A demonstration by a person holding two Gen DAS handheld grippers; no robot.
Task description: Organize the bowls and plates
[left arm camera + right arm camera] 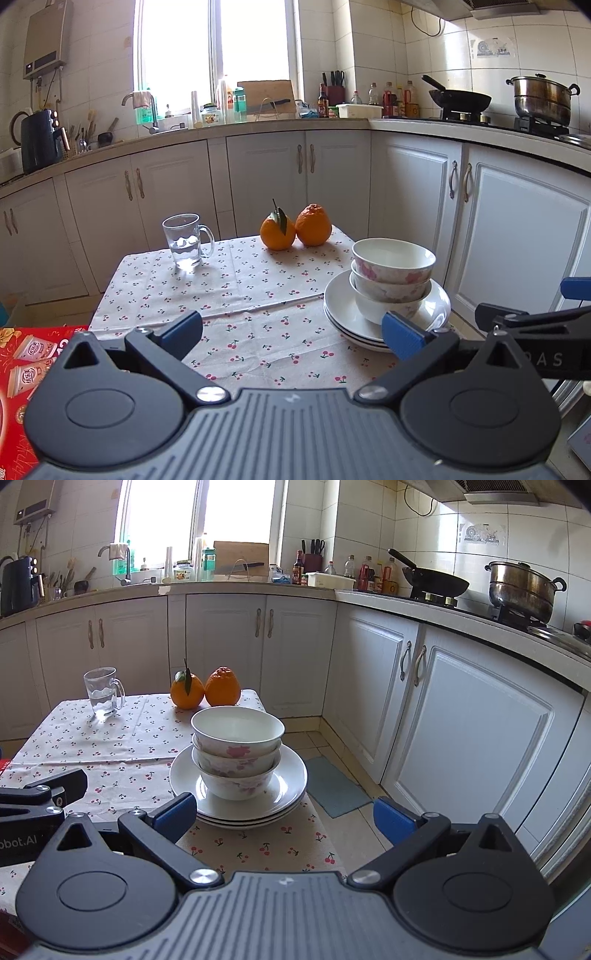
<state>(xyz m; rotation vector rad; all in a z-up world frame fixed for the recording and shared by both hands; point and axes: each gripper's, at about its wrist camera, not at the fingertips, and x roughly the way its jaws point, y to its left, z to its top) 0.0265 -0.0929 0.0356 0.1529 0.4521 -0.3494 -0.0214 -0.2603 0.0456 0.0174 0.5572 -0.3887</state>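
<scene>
Three flowered white bowls [392, 280] are nested upright in a stack on a stack of white plates [341, 314] at the right side of the small table. The bowls [238, 751] and plates [291, 779] also show in the right wrist view, near the table's right edge. My left gripper [293, 332] is open and empty, low over the table's near part, to the left of the stack. My right gripper [284, 818] is open and empty, just in front of the plates, its left pad near their front rim.
The table has a cherry-print cloth [240, 288]. A glass mug with water [185, 240] stands at the back left, two oranges [295, 230] at the back middle. A red box [26, 365] lies left of the table. White cabinets [461, 716] stand close on the right.
</scene>
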